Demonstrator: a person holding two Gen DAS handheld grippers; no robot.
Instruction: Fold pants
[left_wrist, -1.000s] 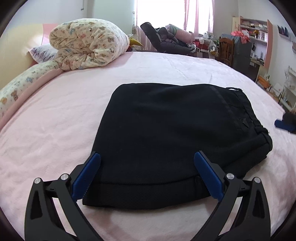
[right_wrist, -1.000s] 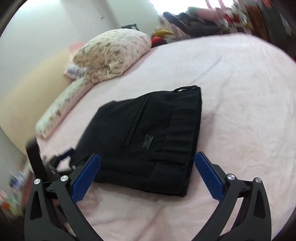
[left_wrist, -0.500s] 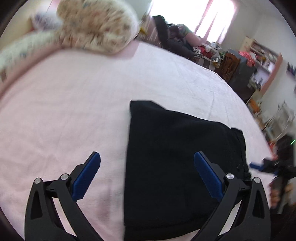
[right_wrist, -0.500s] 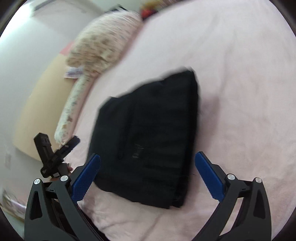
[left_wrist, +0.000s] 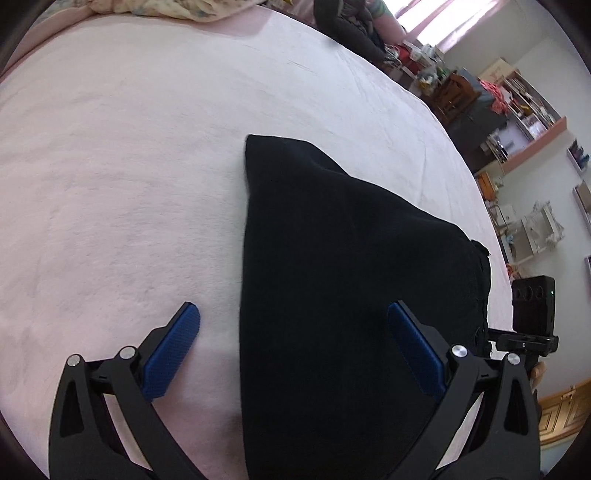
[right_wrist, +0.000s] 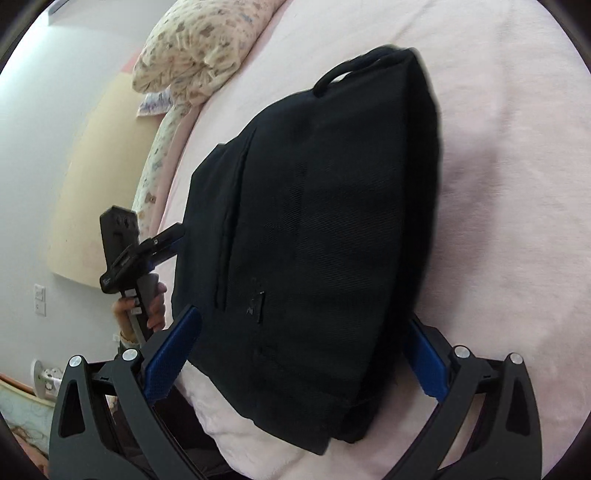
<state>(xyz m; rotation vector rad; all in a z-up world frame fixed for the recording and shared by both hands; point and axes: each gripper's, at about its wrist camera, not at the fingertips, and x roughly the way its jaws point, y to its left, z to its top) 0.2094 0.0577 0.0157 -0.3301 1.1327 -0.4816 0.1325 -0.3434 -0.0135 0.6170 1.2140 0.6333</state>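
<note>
The black pants (left_wrist: 343, 280) lie folded into a compact block on the pink bed (left_wrist: 122, 184). My left gripper (left_wrist: 293, 347) is open over the block's near left edge, one blue pad over the sheet and the other over the fabric. My right gripper (right_wrist: 295, 354) is open over the waistband end of the pants (right_wrist: 314, 229), where a pocket seam and a belt loop show. Each gripper shows in the other's view: the right one (left_wrist: 532, 321) at the far right, the left one (right_wrist: 129, 254) at the left edge, held by a hand.
A floral duvet and pillow (right_wrist: 195, 51) lie at the head of the bed. A pile of dark clothes (left_wrist: 351, 29) sits at the bed's far side. Shelves and cluttered furniture (left_wrist: 517, 122) stand by the right wall.
Both grippers have swung and dropped closer to the pants, with the views tilting downward. The pants fill more of each view. Both jaws stay open.
</note>
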